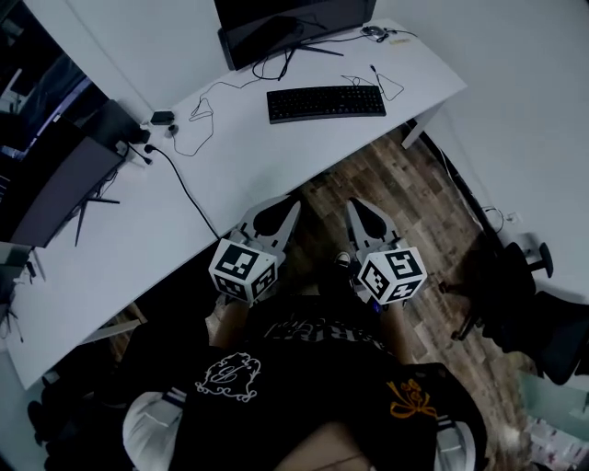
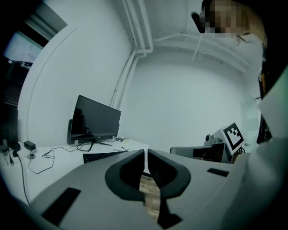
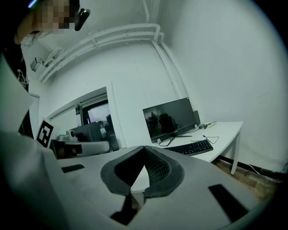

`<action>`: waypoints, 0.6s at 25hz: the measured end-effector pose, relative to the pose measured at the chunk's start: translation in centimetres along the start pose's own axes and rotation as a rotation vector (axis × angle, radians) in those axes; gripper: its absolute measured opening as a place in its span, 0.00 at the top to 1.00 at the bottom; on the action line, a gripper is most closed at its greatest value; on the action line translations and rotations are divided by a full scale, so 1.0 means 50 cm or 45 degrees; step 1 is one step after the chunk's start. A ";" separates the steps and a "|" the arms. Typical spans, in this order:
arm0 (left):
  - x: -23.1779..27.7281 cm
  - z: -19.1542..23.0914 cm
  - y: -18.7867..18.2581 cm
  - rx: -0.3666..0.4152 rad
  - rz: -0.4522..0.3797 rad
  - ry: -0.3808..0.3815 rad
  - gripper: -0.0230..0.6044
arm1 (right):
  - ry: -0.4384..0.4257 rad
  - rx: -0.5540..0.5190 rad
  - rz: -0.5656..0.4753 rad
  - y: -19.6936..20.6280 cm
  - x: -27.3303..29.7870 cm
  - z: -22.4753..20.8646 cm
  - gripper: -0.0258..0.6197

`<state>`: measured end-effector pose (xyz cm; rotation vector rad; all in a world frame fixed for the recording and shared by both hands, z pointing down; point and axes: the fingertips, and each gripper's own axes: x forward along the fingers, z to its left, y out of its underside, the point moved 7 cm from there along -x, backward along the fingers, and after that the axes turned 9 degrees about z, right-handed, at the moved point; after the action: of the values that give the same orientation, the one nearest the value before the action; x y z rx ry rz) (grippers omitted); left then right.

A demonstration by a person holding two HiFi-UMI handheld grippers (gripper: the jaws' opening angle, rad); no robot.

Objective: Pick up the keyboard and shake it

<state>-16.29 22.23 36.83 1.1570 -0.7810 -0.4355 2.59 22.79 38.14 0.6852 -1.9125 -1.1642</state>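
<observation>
The black keyboard (image 1: 327, 103) is lying flat on the far part of the white desk (image 1: 239, 156), just in front of the stand of a dark monitor (image 1: 294, 23), and it is being left well apart from both grippers. The left gripper (image 1: 291, 206) is being held low and close to the person's body, by the near edge of the desk, with its jaws being pressed together on nothing. In the left gripper view, only a strip of wooden floor (image 1: 405, 175) is being shown through the gap behind its closed tips. The right gripper (image 1: 355, 208) is being held just beside it on the right, over the floor, and its jaws are likewise being held closed with nothing between them. Both grippers are being pointed away from the person, toward the far side where the keyboard is lying. The left marker cube (image 1: 244, 269) and the right marker cube (image 1: 391, 274) are being carried at the near ends of the grippers, just above the person's dark clothing. A thin black cable (image 1: 184, 184) is being trailed across the desk to the left of the keyboard, toward the near edge. A second monitor (image 1: 64, 184) is being seen on the left part of the desk. A black office chair (image 1: 543, 322) is being seen on the floor at the right.
</observation>
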 end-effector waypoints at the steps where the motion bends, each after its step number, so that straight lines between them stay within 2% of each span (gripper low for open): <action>1: 0.028 -0.005 -0.010 -0.003 -0.002 -0.008 0.91 | -0.008 -0.004 0.006 -0.009 0.004 -0.029 0.94; 5: 0.134 -0.020 -0.057 -0.017 -0.020 -0.046 0.91 | -0.045 -0.012 0.009 -0.058 0.014 -0.141 0.94; 9: 0.225 -0.050 -0.084 -0.012 0.009 -0.073 0.91 | -0.077 0.000 0.014 -0.089 0.015 -0.244 0.94; 15: 0.312 -0.076 -0.104 -0.033 0.018 -0.143 0.91 | -0.153 -0.014 0.034 -0.116 0.027 -0.340 0.94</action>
<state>-2.65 12.27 36.30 1.1095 -0.8784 -0.5005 16.29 11.10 38.11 0.5937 -2.0075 -1.2221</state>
